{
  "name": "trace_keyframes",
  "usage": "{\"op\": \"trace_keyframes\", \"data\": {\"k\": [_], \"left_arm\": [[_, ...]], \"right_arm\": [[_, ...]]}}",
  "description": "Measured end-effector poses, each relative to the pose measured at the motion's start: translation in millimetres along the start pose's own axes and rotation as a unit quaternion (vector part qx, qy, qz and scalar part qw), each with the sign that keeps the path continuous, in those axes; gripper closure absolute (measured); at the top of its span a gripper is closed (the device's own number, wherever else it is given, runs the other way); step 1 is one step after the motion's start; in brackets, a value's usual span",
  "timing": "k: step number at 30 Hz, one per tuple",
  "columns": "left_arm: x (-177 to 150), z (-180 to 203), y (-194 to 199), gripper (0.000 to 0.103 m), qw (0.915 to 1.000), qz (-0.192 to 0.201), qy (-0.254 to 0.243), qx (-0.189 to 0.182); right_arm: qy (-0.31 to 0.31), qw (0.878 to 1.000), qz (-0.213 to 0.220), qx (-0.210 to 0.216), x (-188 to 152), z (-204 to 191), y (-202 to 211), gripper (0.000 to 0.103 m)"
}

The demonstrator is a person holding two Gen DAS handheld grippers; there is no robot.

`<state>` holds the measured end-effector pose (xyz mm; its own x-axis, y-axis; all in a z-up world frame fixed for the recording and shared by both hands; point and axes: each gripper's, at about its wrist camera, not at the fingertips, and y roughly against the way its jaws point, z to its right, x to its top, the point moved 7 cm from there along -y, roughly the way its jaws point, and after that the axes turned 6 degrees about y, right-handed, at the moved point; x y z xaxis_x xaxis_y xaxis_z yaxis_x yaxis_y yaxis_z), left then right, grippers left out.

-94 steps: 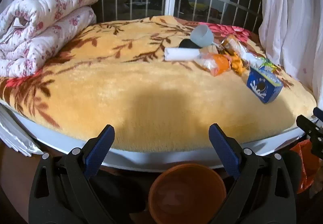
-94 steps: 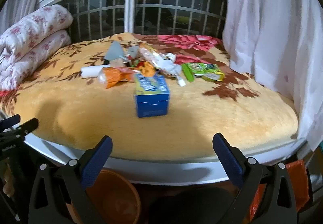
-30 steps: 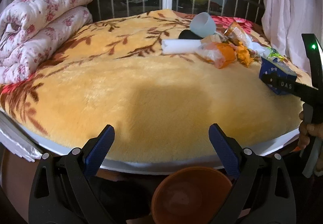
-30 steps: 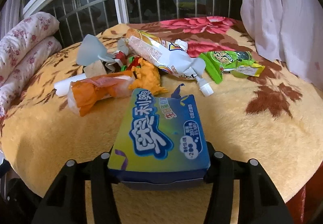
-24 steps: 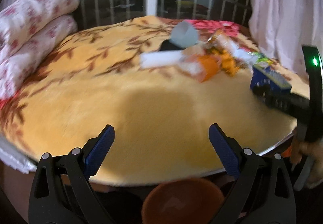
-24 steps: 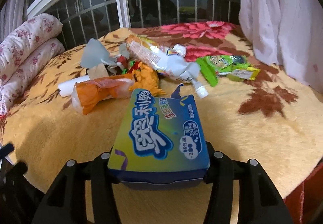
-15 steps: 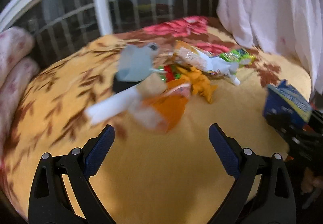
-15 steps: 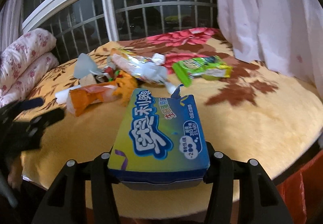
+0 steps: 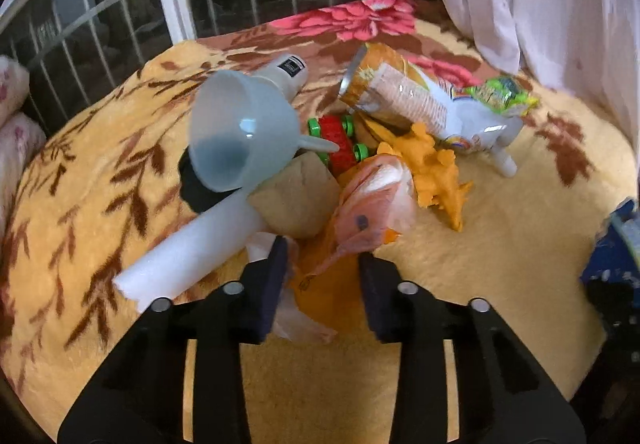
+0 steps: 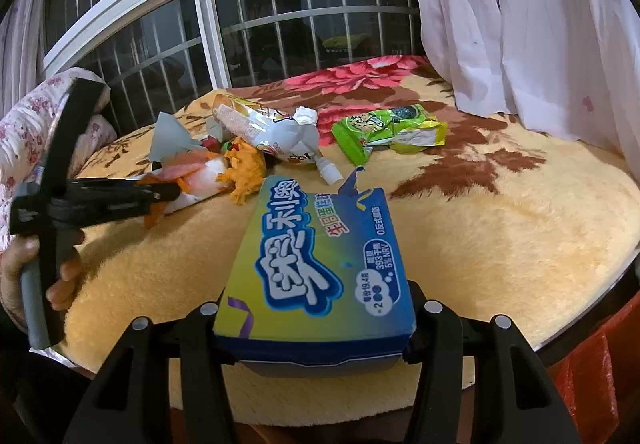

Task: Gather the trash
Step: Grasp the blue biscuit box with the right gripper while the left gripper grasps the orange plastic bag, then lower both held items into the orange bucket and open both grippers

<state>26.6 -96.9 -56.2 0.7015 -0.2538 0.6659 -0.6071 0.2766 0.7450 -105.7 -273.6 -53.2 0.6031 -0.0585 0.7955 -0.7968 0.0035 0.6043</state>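
My right gripper (image 10: 316, 308) is shut on a blue and yellow snack box (image 10: 320, 260) and holds it above the bed's front edge. The box shows at the right edge of the left wrist view (image 9: 616, 244). My left gripper (image 9: 322, 276) has its jaws closed in around an orange and clear plastic bag (image 9: 360, 215) at the near side of the trash pile; it also shows in the right wrist view (image 10: 160, 195). The pile holds a white roll (image 9: 192, 248), a pale funnel (image 9: 236, 131), a biscuit pack (image 9: 404, 95) and a green wrapper (image 10: 384, 127).
The pile lies on a yellow flowered blanket (image 9: 500, 244) on a bed by a barred window (image 10: 280, 27). A white curtain (image 10: 540, 23) hangs at the right. A folded quilt (image 10: 24, 123) is at the left. Something red (image 10: 592, 376) lies below the bed's right edge.
My left gripper has moved forward to the pile and closed in on the orange bag. My right gripper has lifted the snack box and drawn it back from the pile.
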Motion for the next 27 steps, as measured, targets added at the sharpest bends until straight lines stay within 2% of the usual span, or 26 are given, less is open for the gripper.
{"op": "trace_keyframes", "data": {"k": [2, 4, 5, 6, 8, 9, 11, 14, 16, 18, 19, 21, 24, 27], "left_arm": [[1.2, -2.4, 16.5, 0.075, 0.9997, 0.008, 0.015, -0.019], [3.7, -8.9, 42.9, 0.077, 0.9967, 0.024, 0.050, -0.060], [6.3, -12.5, 51.3, 0.077, 0.9938, 0.030, 0.069, -0.081], [9.2, -21.8, 64.9, 0.077, 0.9866, 0.038, 0.108, -0.117], [11.4, -33.9, 78.4, 0.077, 0.9774, 0.044, 0.150, -0.142], [11.0, -37.2, 85.4, 0.077, 0.9771, 0.048, 0.155, -0.137], [1.8, -33.9, 107.3, 0.077, 0.9862, 0.064, 0.119, -0.096], [-23.4, -19.1, 140.9, 0.077, 0.9877, 0.080, 0.085, -0.105], [-47.6, -10.1, 160.6, 0.077, 0.9866, 0.082, 0.074, -0.120], [-76.0, -4.6, 173.9, 0.077, 0.9886, 0.080, 0.061, -0.112], [-87.2, -3.7, 176.3, 0.077, 0.9900, 0.080, 0.054, -0.103], [-114.6, -2.6, 179.9, 0.077, 0.9924, 0.071, 0.042, -0.091], [-159.5, -4.8, 177.6, 0.077, 0.9931, 0.038, 0.049, -0.100], [-200.4, -8.8, 162.9, 0.077, 0.9941, -0.009, 0.051, -0.095]], "right_arm": [[-0.003, 1.000, 0.002, 0.003, 0.0, 0.7, 3.2, 0.050], [-0.005, 1.000, 0.005, 0.004, 1.1, 0.9, 7.3, 0.050], [-0.005, 1.000, 0.005, 0.006, 2.1, 1.2, 8.4, 0.050], [-0.005, 1.000, 0.006, 0.008, 3.1, 0.4, 9.2, 0.050], [-0.003, 1.000, 0.009, 0.011, 5.7, -3.7, 14.1, 0.050], [0.000, 1.000, 0.011, 0.013, 6.5, -6.2, 17.0, 0.050], [0.011, 0.999, 0.023, 0.022, 10.5, -14.7, 29.7, 0.050], [0.043, 0.997, 0.041, 0.040, 12.7, -29.4, 53.6, 0.050], [0.067, 0.994, 0.042, 0.070, 7.2, -43.0, 71.5, 0.050], [0.083, 0.991, 0.036, 0.098, -2.7, -54.1, 83.2, 0.050], [0.096, 0.988, 0.025, 0.120, -13.4, -62.7, 90.7, 0.050], [0.119, 0.984, 0.005, 0.136, -31.9, -75.1, 98.3, 0.050], [0.162, 0.975, -0.031, 0.150, -65.5, -91.1, 101.4, 0.050], [0.191, 0.963, -0.089, 0.170, -98.2, -104.3, 93.7, 0.050]]}}
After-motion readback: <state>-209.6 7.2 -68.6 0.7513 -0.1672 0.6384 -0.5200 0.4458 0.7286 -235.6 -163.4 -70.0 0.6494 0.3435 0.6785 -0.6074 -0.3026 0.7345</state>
